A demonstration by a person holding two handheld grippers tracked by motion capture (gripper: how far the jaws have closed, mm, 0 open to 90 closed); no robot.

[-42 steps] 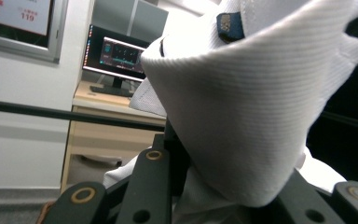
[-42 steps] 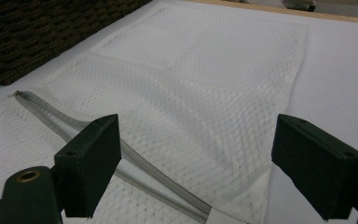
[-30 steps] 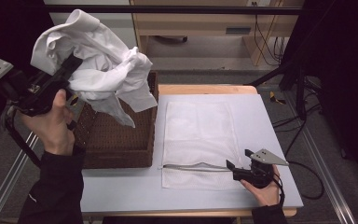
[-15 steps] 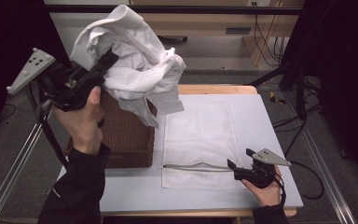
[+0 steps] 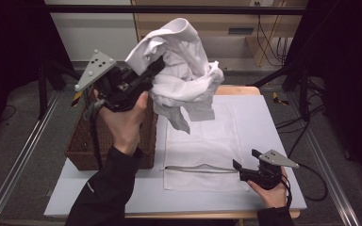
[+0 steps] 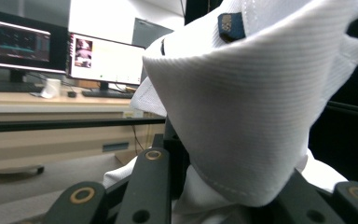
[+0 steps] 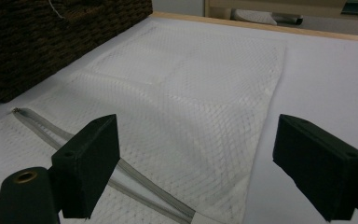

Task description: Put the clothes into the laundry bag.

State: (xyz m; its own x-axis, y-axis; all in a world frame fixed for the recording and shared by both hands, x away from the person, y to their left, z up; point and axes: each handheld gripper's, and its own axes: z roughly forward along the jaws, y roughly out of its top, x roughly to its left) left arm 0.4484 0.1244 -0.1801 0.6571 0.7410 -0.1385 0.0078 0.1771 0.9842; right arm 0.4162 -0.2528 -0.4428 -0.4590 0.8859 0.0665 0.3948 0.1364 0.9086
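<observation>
Your left claw (image 5: 158, 66) is raised above the wicker basket (image 5: 82, 141) and clamps a crumpled white shirt (image 5: 184, 70); in the left gripper view the shirt's collar (image 6: 242, 107) bulges between the black jaws. The shirt hangs in the air over the basket's right rim and the far end of the mesh laundry bag (image 5: 207, 141), touching neither. The bag lies flat on the white surface (image 5: 273, 122), just beside the basket, its zipper (image 5: 198, 168) running across the near end. Your right claw (image 5: 238, 165) rests low at the zipper's right end, jaws spread wide, nothing between them; the right gripper view shows the mesh (image 7: 191, 93) beyond.
</observation>
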